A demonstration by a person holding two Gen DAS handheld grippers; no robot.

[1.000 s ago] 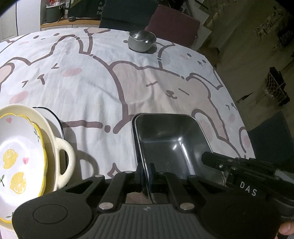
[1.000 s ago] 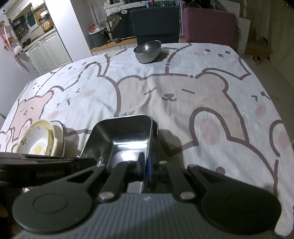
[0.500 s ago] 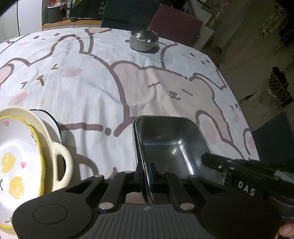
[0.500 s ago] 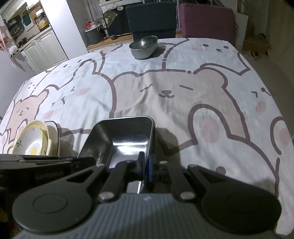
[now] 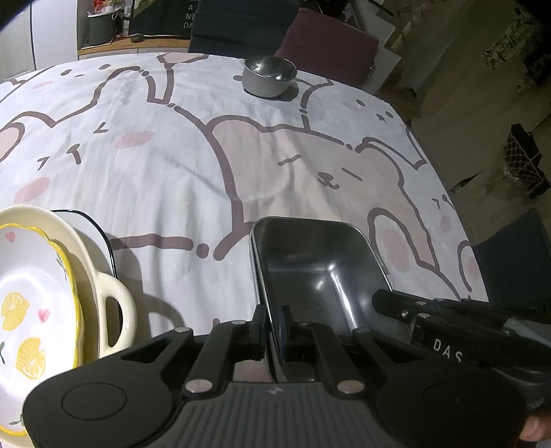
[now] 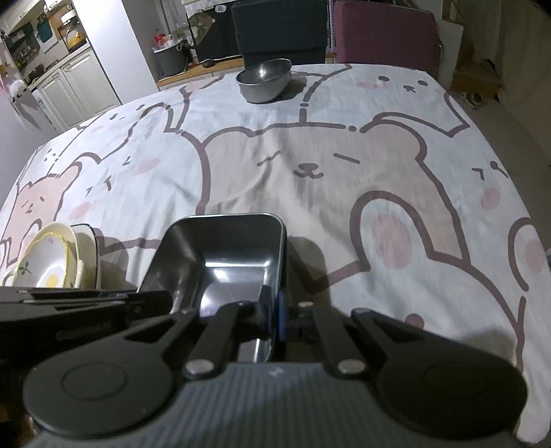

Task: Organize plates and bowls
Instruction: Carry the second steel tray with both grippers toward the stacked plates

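Observation:
A rectangular steel tray [image 5: 316,265] [image 6: 220,255] is held just above the bear-print cloth by both grippers. My left gripper [image 5: 274,324] is shut on its left rim, and my right gripper [image 6: 273,310] is shut on its right rim. At the left stands a stack of dishes: a lemon-print plate [image 5: 31,296] [image 6: 41,265] in a cream two-handled dish [image 5: 103,293], over a white plate with a dark rim [image 5: 93,224]. A round steel bowl [image 5: 268,75] [image 6: 263,81] sits at the far end of the table.
The table's right edge [image 5: 458,213] drops to the floor, with a dark chair [image 5: 516,268] beside it. Two chairs, dark [image 6: 279,31] and maroon [image 6: 385,34], stand behind the far edge. A person's fingertip [image 5: 533,427] shows at the lower right.
Both grippers and the tray have shifted slightly; the far bowl sits a little lower in the left view and the dish stack has slid left. Both grips are unchanged.

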